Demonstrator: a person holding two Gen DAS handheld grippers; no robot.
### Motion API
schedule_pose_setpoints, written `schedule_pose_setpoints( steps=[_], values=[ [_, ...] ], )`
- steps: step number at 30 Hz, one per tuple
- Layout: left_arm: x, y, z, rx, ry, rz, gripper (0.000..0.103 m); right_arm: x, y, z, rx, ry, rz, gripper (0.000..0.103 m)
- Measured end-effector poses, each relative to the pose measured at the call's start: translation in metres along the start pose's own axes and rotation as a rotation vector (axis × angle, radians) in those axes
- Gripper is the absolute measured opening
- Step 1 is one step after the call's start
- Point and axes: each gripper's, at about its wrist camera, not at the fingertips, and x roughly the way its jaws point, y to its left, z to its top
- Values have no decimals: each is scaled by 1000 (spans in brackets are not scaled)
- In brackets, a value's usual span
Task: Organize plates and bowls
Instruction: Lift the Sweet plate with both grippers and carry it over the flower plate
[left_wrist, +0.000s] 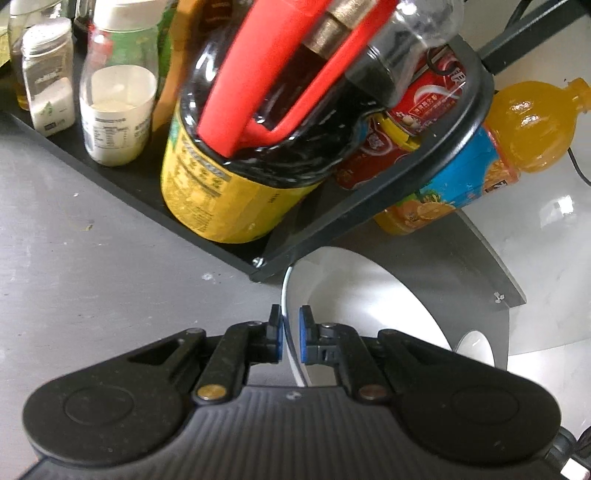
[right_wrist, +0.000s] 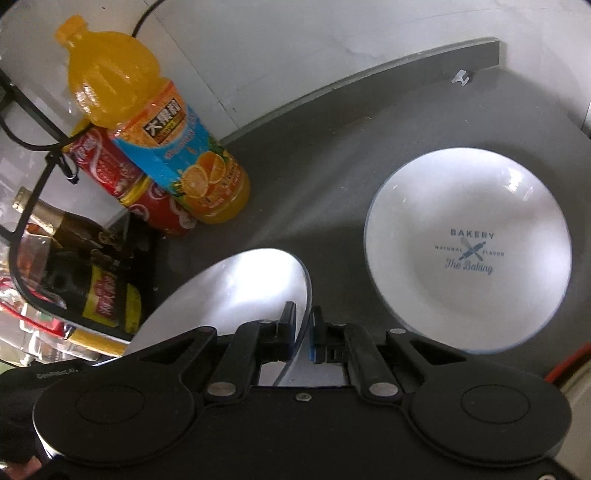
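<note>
The left gripper (left_wrist: 290, 336) and right gripper (right_wrist: 303, 329) each clamped a white plate's (right_wrist: 236, 295) rim; the glazed ceramic appeared rigid, slippery and fragile.

right gripper (right_wrist: 303, 325): the two blue-padded fingers are closed onto the rim of a white plate (right_wrist: 236, 291), one pad on each face. the plate is held tilted, edge toward the camera, at near centre-left. a second white plate (right_wrist: 467, 251) with a blue rim lies flat on the grey counter (right_wrist: 332, 155) at the right, printed "bakery" and "the baking". at far left, an orange juice bottle (right_wrist: 155, 140) stands beside red cans (right_wrist: 110, 166). a black wire rack (right_wrist: 33, 221) at the left edge holds a dark bottle (right_wrist: 74, 254) with a yellow label.
</note>
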Motion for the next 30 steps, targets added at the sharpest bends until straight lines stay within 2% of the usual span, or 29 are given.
schedule_pose_setpoints(
  steps=[15, 23, 30],
  values=[
    [-29, 17, -6, 88, 9, -43, 6, -40, 10, -37, 64, -63, 10, 7],
    [-49, 36, -20, 138, 17, -62, 6, -66, 26, -64, 36, -94, 13, 8],
    [-64, 56, -30, 137, 41, -91, 6, -83, 32, -85, 21, -107, 14, 8]
  ],
)
